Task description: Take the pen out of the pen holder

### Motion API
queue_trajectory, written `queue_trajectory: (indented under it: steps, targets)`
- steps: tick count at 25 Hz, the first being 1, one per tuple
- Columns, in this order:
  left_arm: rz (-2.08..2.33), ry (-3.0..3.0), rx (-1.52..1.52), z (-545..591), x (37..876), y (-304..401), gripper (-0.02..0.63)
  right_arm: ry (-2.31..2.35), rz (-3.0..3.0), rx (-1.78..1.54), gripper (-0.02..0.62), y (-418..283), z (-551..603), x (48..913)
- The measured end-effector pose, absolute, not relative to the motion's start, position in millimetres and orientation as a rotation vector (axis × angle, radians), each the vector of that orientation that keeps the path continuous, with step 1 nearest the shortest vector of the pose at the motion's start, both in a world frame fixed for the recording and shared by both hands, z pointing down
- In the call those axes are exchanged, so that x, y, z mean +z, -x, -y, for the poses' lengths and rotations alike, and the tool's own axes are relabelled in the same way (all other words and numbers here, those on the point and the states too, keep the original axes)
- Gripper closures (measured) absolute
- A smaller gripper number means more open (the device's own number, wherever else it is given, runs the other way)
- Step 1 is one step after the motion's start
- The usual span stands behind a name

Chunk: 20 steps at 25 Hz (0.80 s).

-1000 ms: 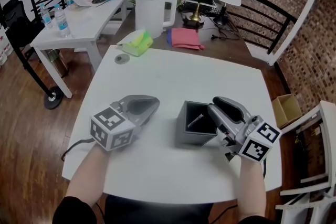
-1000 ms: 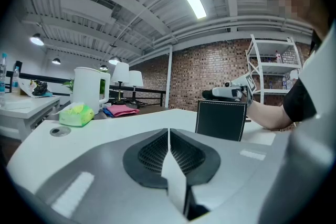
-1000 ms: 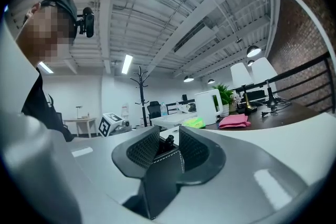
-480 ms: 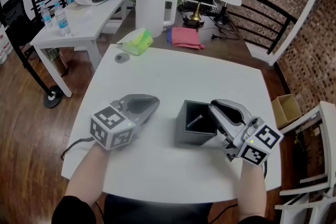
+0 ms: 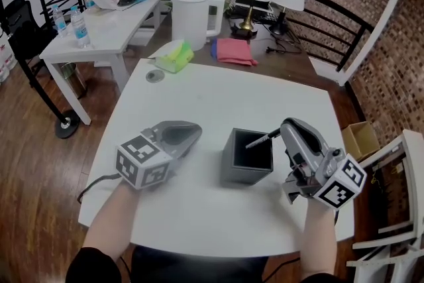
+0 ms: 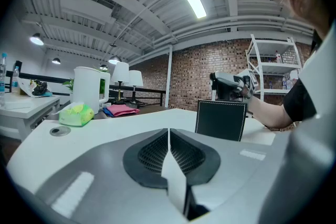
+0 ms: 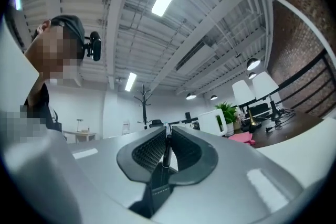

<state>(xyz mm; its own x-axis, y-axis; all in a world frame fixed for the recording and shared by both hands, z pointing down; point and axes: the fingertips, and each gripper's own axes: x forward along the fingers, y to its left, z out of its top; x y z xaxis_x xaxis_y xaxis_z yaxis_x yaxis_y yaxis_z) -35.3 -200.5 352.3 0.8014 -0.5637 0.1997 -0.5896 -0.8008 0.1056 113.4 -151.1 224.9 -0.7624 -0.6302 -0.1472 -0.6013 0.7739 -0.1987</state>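
The right gripper (image 5: 283, 128) has lifted at lower right, its fingers (image 7: 147, 152) closing on the thin black pen (image 5: 260, 140) and drawing it from the dark square pen holder (image 5: 244, 169). The left gripper (image 5: 189, 133) stays closed and empty.

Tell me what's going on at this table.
A person holds a gripper in each hand at a white table. The right gripper has its jaws closing on a dark pen, which slants down over the open top of the dark pen holder. Whether the pen is clear of the rim is hard to tell. The left gripper sits to the holder's left, jaws together and empty.
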Motion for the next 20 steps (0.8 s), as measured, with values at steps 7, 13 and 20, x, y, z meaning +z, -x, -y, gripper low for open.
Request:
queue_trajectory:
  steps: [7,13,20]
  targets:
    - [0.915,-2.826,0.234,201,353,36,0.594,0.992,-2.548,-0.049,0.549,-156,135,168]
    - [0.916,-2.825,0.237,200,351,36,0.594,1.217,-2.472,0.013,0.549,-192,148,174]
    - [0.917,-2.825,0.233,200,352,36,0.594,1.597,-2.547,0.014,0.549,-201,187,259]
